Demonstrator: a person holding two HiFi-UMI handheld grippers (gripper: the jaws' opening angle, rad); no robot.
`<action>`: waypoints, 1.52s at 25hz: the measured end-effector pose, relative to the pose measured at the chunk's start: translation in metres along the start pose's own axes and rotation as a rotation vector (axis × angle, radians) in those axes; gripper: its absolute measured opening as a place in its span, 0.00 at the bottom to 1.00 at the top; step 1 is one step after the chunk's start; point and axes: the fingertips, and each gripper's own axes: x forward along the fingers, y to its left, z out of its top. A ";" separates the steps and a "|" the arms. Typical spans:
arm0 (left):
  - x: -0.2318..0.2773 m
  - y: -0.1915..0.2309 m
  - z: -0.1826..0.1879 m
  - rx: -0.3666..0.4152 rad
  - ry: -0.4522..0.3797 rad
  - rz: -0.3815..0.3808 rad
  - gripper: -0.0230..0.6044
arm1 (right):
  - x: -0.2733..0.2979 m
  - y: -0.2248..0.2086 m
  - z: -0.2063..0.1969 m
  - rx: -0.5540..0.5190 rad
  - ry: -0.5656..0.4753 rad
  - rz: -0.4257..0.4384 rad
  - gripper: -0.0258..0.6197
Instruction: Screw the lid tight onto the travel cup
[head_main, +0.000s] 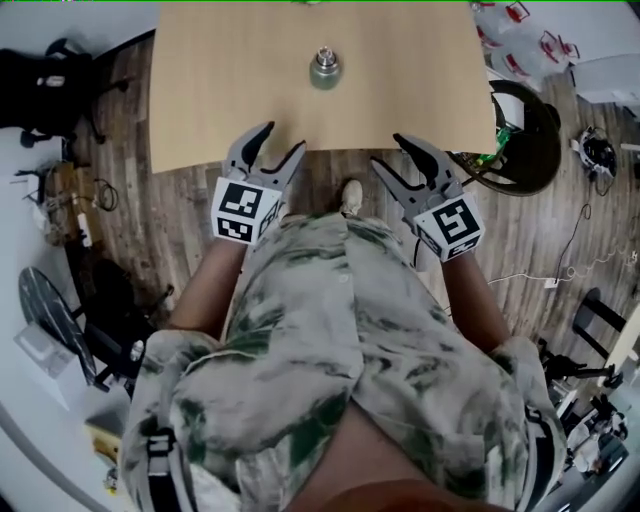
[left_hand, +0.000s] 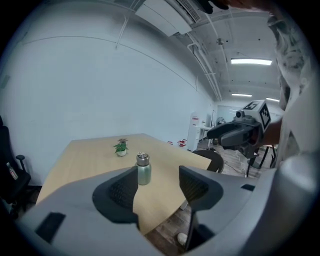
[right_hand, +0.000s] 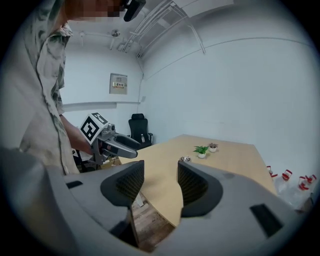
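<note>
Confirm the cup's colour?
Pale green cup, silver lid; shows best in the left gripper view.

Right tool (right_hand: 159, 174) hides most of the cup (right_hand: 186, 159).

Grey left tool (head_main: 284, 137) and right tool (head_main: 387, 150) carry black-white marker cubes (head_main: 243, 210); shirt (head_main: 330, 340) is green-mottled cream.

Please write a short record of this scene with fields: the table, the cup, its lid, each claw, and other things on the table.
Table: table with a light wooden top; a person stands at its near edge
Cup: travel cup, green, upright, mid-table, apart from both claws
Lid: lid, silver, sits on the cup; tightness cannot be told
Left: left claw, open, empty, by the near edge
Right: right claw, open, empty, by the near edge
Other: two potted plants at the far end
</note>
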 end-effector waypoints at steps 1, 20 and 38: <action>0.010 0.000 0.001 -0.003 0.007 0.006 0.44 | 0.001 -0.009 -0.001 0.000 0.000 0.009 0.39; 0.150 0.042 -0.036 -0.028 0.137 0.098 0.57 | 0.009 -0.104 -0.022 0.022 0.031 0.052 0.42; 0.236 0.091 -0.067 -0.008 0.171 0.052 0.63 | 0.040 -0.103 -0.014 0.043 0.119 -0.062 0.42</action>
